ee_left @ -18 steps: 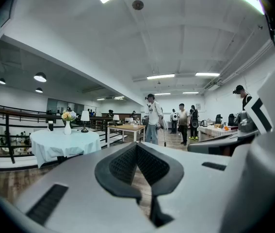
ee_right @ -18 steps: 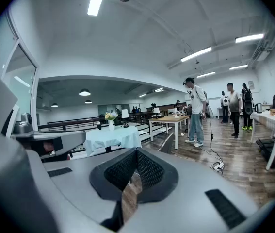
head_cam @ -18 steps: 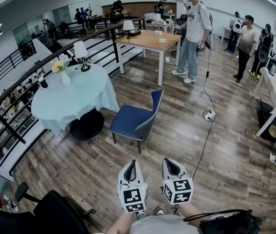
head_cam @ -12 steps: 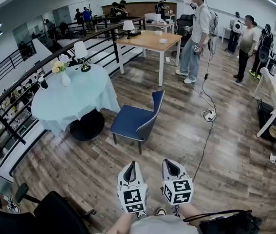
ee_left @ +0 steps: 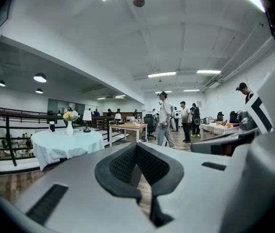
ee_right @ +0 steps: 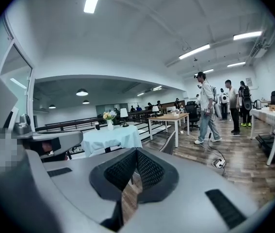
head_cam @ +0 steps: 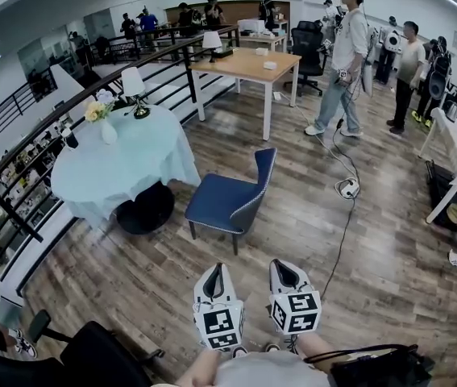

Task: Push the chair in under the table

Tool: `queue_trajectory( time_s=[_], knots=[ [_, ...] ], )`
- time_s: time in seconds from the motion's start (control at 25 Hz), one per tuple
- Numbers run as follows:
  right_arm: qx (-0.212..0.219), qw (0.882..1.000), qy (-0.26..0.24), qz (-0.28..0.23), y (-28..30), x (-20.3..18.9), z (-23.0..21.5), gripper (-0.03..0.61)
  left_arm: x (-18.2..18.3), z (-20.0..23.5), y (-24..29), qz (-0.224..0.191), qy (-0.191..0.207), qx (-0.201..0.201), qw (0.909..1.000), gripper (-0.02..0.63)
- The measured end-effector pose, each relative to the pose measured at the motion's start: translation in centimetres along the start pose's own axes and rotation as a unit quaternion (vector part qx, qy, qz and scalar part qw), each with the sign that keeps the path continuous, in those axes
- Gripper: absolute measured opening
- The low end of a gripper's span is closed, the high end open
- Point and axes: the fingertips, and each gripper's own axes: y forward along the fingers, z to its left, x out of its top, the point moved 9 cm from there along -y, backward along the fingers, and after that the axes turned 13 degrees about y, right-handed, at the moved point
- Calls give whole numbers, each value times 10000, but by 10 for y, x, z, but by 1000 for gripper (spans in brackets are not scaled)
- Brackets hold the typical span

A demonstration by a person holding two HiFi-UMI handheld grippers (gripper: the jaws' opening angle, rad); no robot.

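A blue chair with a grey back stands on the wood floor, pulled out to the right of a round table under a pale cloth. Its seat faces the table. My two grippers hang side by side at the bottom of the head view, well short of the chair. The left gripper and the right gripper both have their jaws closed with nothing between them. In the left gripper view the left gripper points into the room with the table at left. The right gripper points at the chair back.
A vase of flowers and a lamp stand on the round table. A railing runs behind it. A wooden table, a walking person, a floor socket with cable, and a black office chair are around.
The person in the white shirt has walked to the right, away from the wooden table. Both grippers and the blue chair have kept their places.
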Motion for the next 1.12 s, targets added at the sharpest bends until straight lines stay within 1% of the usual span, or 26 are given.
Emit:
queue_trajectory(
  time_s=[0.32,0.52,0.64,0.72,0.8,0.92,1.12],
  knots=[
    [-351,9992,176,54,17,-9,4,17,-15,22,12,122,52,-201,9997,-2],
    [-533,9982,200,179,23,-20,0,17,-32,28,26,282,-110,-300,9991,-2],
    [-649,9974,235,201,29,-18,-10,17,-34,26,39,357,-101,-367,9986,-2],
    [-743,9970,154,182,35,-17,-18,17,-36,25,50,391,-71,-407,9984,-2],
    [-818,9965,-45,161,43,-14,-27,17,-39,24,63,436,-79,-430,9981,-2],
    [-781,9967,-159,183,68,-6,-42,17,-41,24,87,504,-95,-366,9980,-2],
    [-484,9982,-175,314,115,21,-61,17,-32,27,134,643,-124,-176,9977,-2]
  ],
)
